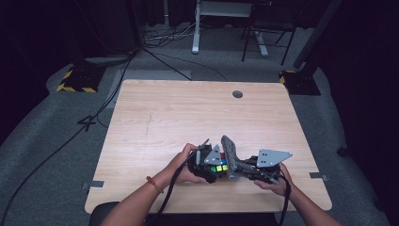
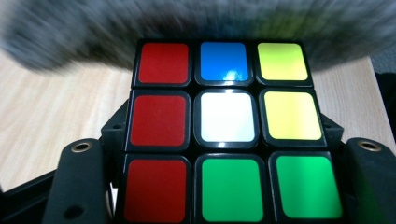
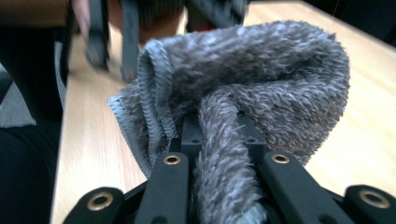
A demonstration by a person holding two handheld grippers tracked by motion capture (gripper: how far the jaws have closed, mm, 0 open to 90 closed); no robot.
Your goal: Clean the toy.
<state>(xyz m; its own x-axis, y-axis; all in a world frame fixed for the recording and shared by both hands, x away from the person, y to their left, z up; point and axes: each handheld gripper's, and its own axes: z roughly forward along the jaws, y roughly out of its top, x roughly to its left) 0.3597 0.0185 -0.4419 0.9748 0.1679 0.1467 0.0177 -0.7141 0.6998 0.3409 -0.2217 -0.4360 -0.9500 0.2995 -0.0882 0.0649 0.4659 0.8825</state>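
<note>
A colour puzzle cube [image 2: 226, 130] with red, blue, yellow, white and green stickers sits between the black jaws of my left gripper [image 2: 224, 186], which is shut on it. In the high view the cube [image 1: 218, 167] is near the table's front edge, with the left gripper [image 1: 209, 165] coming in from its left. A grey fluffy cloth [image 3: 243, 93] is pinched in my right gripper [image 3: 226, 179], which is shut on it. From above, the cloth [image 1: 230, 153] rises just right of the cube and the right gripper [image 1: 242, 170] holds its lower end. The blurred grey cloth [image 2: 196, 23] lies against the cube's far side.
The light wooden table [image 1: 188, 113] stretches away beyond both hands, with a round cable hole [image 1: 237, 94] at the back. Cables trail over the grey floor at the left. A desk frame and chair legs [image 1: 254, 33] stand behind the table.
</note>
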